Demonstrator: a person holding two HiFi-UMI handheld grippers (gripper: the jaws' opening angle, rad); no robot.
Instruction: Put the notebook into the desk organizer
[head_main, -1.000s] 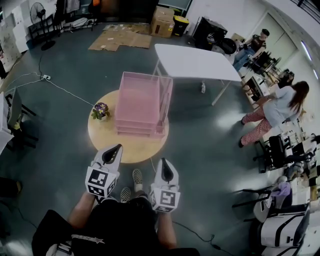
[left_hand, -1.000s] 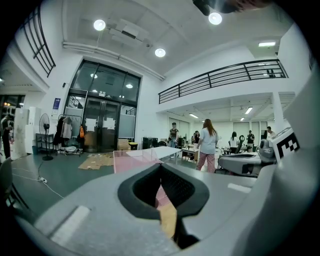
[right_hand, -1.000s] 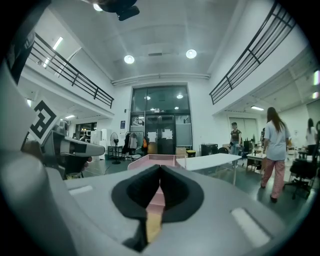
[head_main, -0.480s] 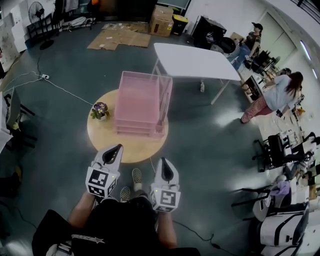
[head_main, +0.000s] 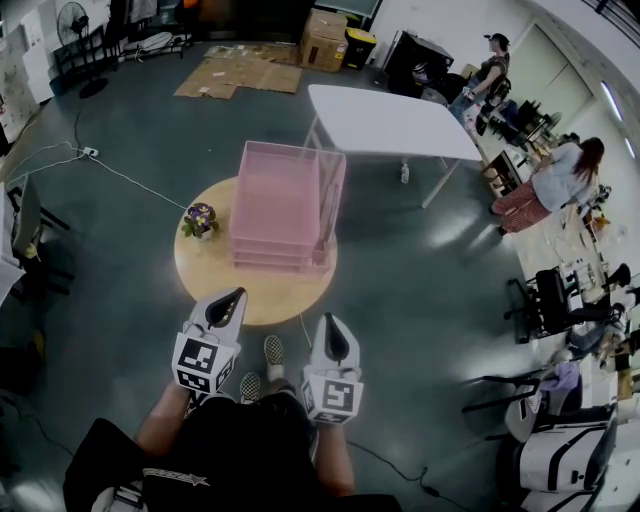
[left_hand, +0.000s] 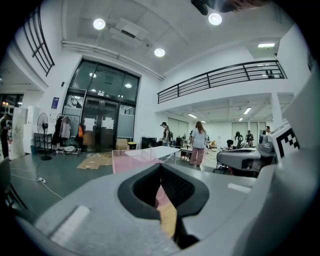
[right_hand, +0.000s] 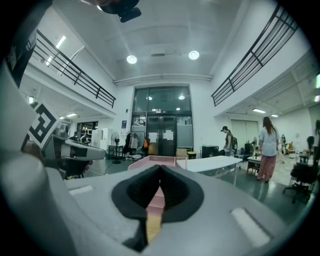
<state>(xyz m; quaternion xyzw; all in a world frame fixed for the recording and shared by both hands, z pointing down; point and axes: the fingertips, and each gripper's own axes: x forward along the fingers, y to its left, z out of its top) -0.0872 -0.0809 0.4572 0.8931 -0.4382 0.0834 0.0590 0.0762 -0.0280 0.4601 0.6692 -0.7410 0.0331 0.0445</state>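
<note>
The pink desk organizer (head_main: 285, 205), a stack of trays, stands on a round wooden table (head_main: 260, 290); it also shows ahead in the left gripper view (left_hand: 135, 159) and the right gripper view (right_hand: 159, 161). No notebook shows in any view. My left gripper (head_main: 233, 296) hovers over the table's near edge, shut and empty, its jaws meeting at the tips (left_hand: 161, 166). My right gripper (head_main: 328, 322) hangs just off the table's near right edge, also shut with nothing between its jaws (right_hand: 160, 167).
A small pot of flowers (head_main: 200, 220) sits on the table left of the organizer. A white folding table (head_main: 390, 122) stands behind. Chairs (head_main: 555, 300) and people (head_main: 560, 180) are at the right, cardboard boxes (head_main: 325, 42) at the back. My shoes (head_main: 272, 352) show below.
Both grippers have stayed still. The people at the back right have walked further away.
</note>
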